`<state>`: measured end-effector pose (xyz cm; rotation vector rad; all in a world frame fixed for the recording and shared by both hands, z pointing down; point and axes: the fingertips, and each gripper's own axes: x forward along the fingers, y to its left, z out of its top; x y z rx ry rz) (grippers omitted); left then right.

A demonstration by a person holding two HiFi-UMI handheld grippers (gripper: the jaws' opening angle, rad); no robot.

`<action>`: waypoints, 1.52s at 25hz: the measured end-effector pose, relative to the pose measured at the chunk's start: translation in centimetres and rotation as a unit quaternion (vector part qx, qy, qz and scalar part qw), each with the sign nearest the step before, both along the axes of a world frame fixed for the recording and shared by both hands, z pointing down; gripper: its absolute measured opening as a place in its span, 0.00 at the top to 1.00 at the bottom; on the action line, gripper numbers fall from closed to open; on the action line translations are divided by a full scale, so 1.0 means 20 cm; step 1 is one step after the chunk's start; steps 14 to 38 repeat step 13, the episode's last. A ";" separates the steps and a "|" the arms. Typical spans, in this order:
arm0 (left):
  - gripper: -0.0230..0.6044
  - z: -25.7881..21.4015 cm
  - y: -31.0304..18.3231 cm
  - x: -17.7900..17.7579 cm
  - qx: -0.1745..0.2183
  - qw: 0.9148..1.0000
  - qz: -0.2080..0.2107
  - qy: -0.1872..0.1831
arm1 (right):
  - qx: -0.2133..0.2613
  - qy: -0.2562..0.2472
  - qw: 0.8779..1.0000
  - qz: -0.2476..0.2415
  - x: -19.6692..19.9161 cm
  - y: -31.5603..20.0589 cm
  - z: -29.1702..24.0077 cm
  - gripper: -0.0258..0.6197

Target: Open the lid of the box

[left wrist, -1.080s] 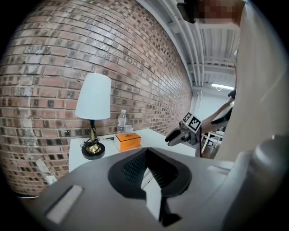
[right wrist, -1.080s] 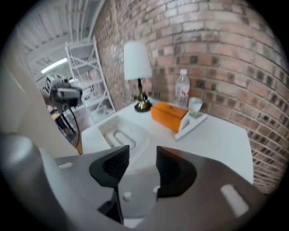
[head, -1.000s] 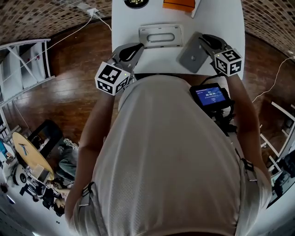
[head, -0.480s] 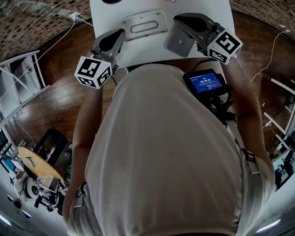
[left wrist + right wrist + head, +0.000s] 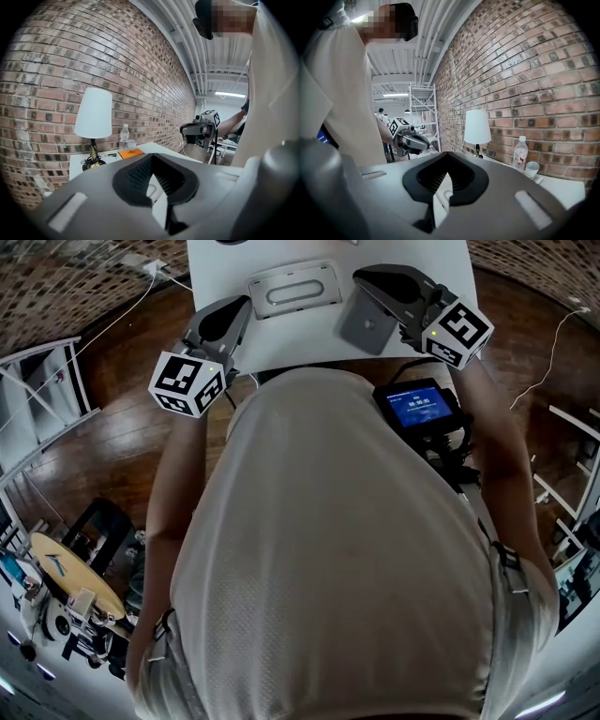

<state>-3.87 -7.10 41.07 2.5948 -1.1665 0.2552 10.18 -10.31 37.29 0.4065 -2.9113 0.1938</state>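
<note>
While its lid looked closed and flat, the low, pale-grey plastic box (image 5: 292, 289) with a long recessed grip in its top lay on the white table (image 5: 300, 338), between the two grippers and just ahead of the tips of each. The left gripper (image 5: 242, 307) pointed at the box's near end with its ribbed pads pressed together at the tip, clenched on nothing. Only bare table and a curve of the recessed grip showed through the narrow wedge behind the tip. The right gripper (image 5: 361, 276) was likewise closed and empty, aimed at the box's other end and not touching it. The box would probably be light, stiff and smooth, so it could slide on the table rather than open. The likeliest hold was the recessed grip or the lid's long edge, with the other gripper pressing down on the base. Beyond the right gripper's tips, against the brick wall, stood a white-shaded table lamp (image 5: 477, 126), a clear plastic water bottle (image 5: 520, 152) and a small white cup (image 5: 531, 169).
</note>
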 end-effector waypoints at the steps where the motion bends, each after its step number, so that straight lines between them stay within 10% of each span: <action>1: 0.96 0.00 0.00 0.00 0.001 1.000 -0.001 0.000 | 0.002 0.000 1.000 -0.001 0.00 0.01 -0.01 0.96; 38: 0.96 0.01 0.01 0.01 -0.004 1.000 0.014 -0.003 | 0.005 0.005 1.000 -0.003 -0.04 0.00 -0.03 0.96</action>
